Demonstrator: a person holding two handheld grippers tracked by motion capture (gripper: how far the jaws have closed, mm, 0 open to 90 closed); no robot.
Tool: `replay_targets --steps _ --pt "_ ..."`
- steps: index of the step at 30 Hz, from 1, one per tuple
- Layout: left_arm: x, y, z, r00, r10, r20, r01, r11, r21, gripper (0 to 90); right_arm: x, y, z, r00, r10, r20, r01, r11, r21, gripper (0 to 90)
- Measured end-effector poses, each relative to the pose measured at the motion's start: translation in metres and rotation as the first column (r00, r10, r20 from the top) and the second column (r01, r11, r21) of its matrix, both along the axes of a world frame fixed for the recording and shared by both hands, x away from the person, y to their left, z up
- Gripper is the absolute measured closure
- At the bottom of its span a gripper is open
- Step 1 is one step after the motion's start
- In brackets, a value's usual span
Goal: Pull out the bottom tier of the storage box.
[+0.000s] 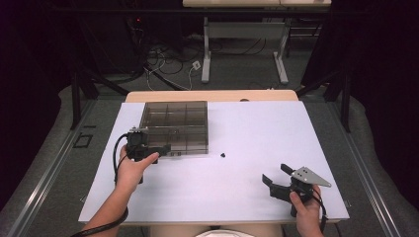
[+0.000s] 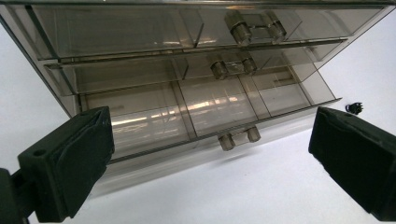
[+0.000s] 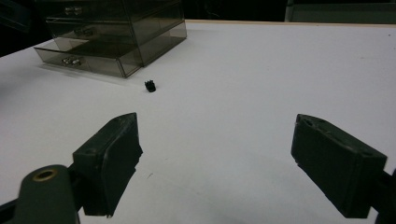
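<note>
**Operator:** Nearest my lens were the black pads (image 2: 70,163) of the left hand-held gripper (image 1: 148,148), spread wide and grasping nothing. Between them I saw the smoky clear drawer cabinet (image 2: 187,84), its bottom drawer (image 2: 205,116) pulled partly out, the two above it apparently shut.

**Colleague:** And where did the cabinet sit?

**Operator:** On the white tabletop (image 1: 257,133), toward the far left, with my left hand-held gripper just at its front edge. A small black part (image 1: 223,155) lay on the tabletop just to the right of the cabinet's front corner, apart from it.

**Colleague:** The other hand?

**Operator:** The right hand-held gripper (image 1: 276,180) hovered near the front right, well apart from everything, jaws released and empty.

**Colleague:** So how did you judge the step?

**Operator:** I took it as working the bottom drawer by its knob (image 2: 239,138). To do it well, I reckoned I should centre the jaws on that little bar handle, close squarely on it, and move straight along the drawer's line, so the light cabinet wouldn't skid or twist. I'd have kept the right one ready for the black part.
</note>
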State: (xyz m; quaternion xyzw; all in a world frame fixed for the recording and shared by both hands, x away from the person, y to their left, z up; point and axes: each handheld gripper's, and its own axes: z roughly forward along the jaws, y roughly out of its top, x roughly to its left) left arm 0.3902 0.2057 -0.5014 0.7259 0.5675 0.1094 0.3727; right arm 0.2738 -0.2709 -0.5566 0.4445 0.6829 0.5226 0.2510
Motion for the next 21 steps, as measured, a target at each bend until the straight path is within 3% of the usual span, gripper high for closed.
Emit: replay_targets --steps 4,12,19,21 --pt "0.003 0.002 0.000 0.9999 0.006 0.014 -0.006 0.9999 0.014 0.9 0.000 0.000 0.000 1.0000 -0.001 0.002 0.001 1.000 0.001 15.1" --pt "0.009 0.008 0.002 0.9999 0.014 0.004 -0.014 0.9991 0.041 3.5 -0.001 0.000 0.000 1.0000 -0.005 -0.004 0.005 1.000 0.008 15.1" --pt "0.012 0.014 0.000 0.9989 0.038 -0.027 -0.037 0.9984 0.043 11.0 0.000 0.000 0.000 1.0000 -0.003 -0.002 0.003 1.000 0.006 15.1" --pt "0.013 0.016 -0.001 0.9986 0.050 -0.020 -0.048 0.9977 0.048 14.7 0.000 0.000 0.000 1.0000 -0.003 -0.003 0.003 1.000 0.005 15.1"
